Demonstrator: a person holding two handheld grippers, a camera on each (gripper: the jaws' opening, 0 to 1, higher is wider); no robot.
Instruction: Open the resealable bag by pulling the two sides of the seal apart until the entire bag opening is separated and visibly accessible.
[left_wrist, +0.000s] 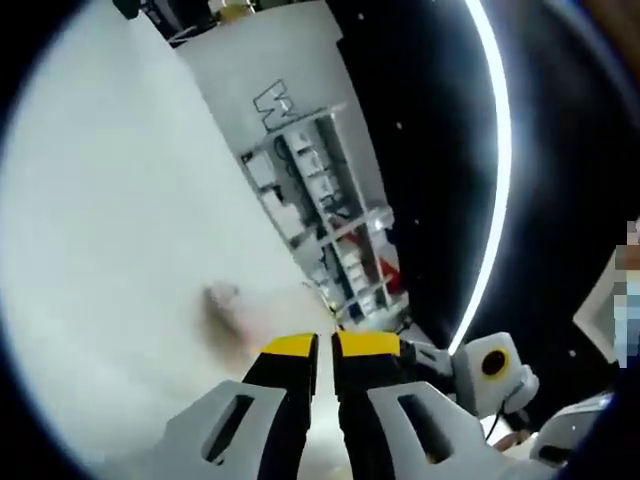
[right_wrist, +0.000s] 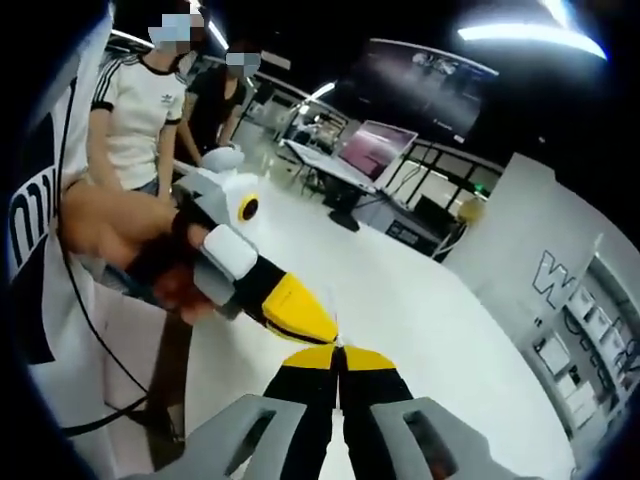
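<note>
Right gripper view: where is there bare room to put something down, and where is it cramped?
The white floor lies bare between the desks and the white partition. It is crowded at the view's left, where the left gripper nears the right gripper beside two people.

Each cam sits close behind its own jaws at frame bottom; left gripper view rolled, facing shelving (left_wrist: 330, 210) at center; right gripper view catches same shelving (right_wrist: 590, 340) at right edge.
</note>
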